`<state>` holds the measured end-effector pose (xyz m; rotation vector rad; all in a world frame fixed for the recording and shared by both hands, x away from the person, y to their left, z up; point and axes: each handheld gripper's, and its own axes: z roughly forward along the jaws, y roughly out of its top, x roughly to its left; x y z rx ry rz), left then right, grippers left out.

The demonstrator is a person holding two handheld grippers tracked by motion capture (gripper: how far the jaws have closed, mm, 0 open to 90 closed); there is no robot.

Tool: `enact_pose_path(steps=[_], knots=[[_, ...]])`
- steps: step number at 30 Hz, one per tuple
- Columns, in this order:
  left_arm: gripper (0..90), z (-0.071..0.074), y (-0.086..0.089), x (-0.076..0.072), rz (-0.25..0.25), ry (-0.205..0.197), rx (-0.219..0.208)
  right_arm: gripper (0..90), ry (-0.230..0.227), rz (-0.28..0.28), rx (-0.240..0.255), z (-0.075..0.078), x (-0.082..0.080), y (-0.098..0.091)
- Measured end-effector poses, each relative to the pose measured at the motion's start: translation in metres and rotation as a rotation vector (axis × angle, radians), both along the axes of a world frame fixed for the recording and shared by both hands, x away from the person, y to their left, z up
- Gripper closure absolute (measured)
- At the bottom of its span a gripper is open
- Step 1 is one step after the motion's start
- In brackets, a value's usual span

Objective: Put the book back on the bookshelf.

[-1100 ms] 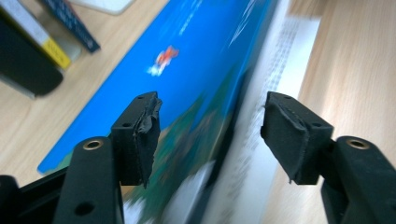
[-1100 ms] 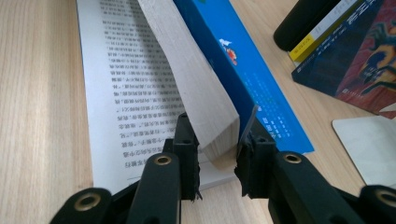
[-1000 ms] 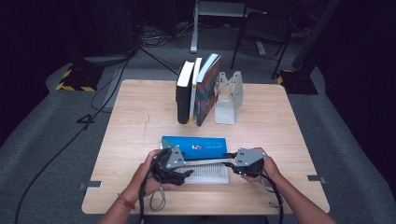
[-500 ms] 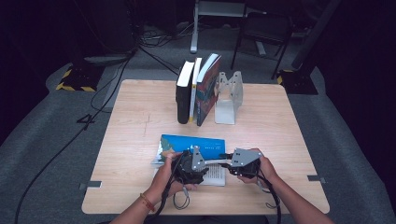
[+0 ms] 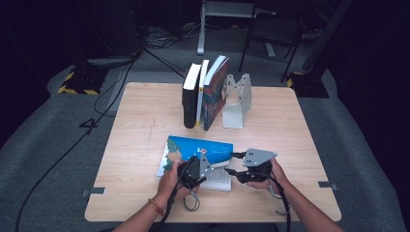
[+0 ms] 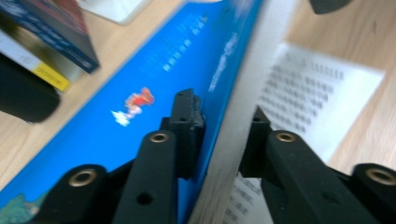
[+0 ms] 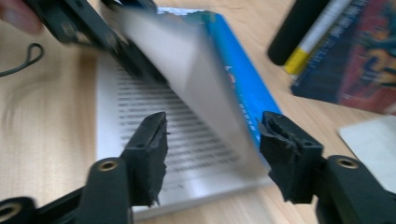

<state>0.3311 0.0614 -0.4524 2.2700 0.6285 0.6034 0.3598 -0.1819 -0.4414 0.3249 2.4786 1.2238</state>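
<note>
Between the left gripper's (image 6: 219,135) fingers, just closed, sits the blue book's (image 5: 200,147) lifted cover and pages. Right gripper's (image 7: 212,154) fingers just opened wide, holding nothing. Next: probably closing the book on the surface (image 5: 145,111).

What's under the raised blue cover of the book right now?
Under the raised blue cover, held by the left gripper, lies a printed page flat on the table. Pages beneath it are covered. The right gripper stands open beside it.
</note>
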Motion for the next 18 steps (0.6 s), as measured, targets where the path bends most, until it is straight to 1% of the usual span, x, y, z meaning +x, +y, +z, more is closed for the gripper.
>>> enact_pose_path(steps=[1,2,3,4,5,6,10,12,14,15,16,17,18], knots=[[76.5,0.003,0.006,0.002,0.014,0.004,-0.057,39.3,0.007,-0.019,0.014,0.0,0.003,-0.006],[77.5,0.004,0.008,0.003,0.009,0.002,-0.072,38.7,0.028,-0.05,0.044,-0.001,0.008,-0.015],[77.8,0.004,0.009,0.002,0.002,-0.01,-0.078,39.0,0.029,-0.071,0.062,-0.002,0.011,-0.02],[78.2,0.004,0.009,0.002,0.001,-0.015,-0.084,40.1,0.027,-0.115,0.072,-0.003,0.014,-0.026],[78.4,0.004,0.009,0.002,0.001,-0.015,-0.084,40.1,0.027,-0.115,0.072,-0.003,0.014,-0.026],[78.6,0.006,0.013,0.003,-0.009,-0.019,-0.11,40.2,0.027,-0.175,0.041,-0.008,0.022,-0.033],[78.8,0.012,0.019,0.005,-0.012,-0.03,-0.15,41.4,0.048,-0.218,0.014,-0.017,0.03,-0.038],[78.9,0.014,0.021,0.005,-0.017,-0.021,-0.153,41.3,0.071,-0.223,0.009,-0.021,0.034,-0.038],[79.0,0.015,0.022,0.005,-0.022,-0.021,-0.158,41.3,0.074,-0.234,-0.012,-0.025,0.038,-0.036],[79.0,0.015,0.023,0.005,-0.02,-0.022,-0.172,41.8,0.097,-0.225,0.001,-0.028,0.04,-0.035],[79.0,0.016,0.024,0.005,-0.022,-0.024,-0.174,42.1,0.125,-0.224,0.012,-0.031,0.043,-0.034],[79.1,0.018,0.025,0.005,-0.021,-0.025,-0.178,42.1,0.127,-0.231,-0.005,-0.034,0.045,-0.032],[79.1,0.019,0.027,0.004,-0.02,-0.03,-0.191,42.0,0.124,-0.227,-0.023,-0.037,0.047,-0.03]])
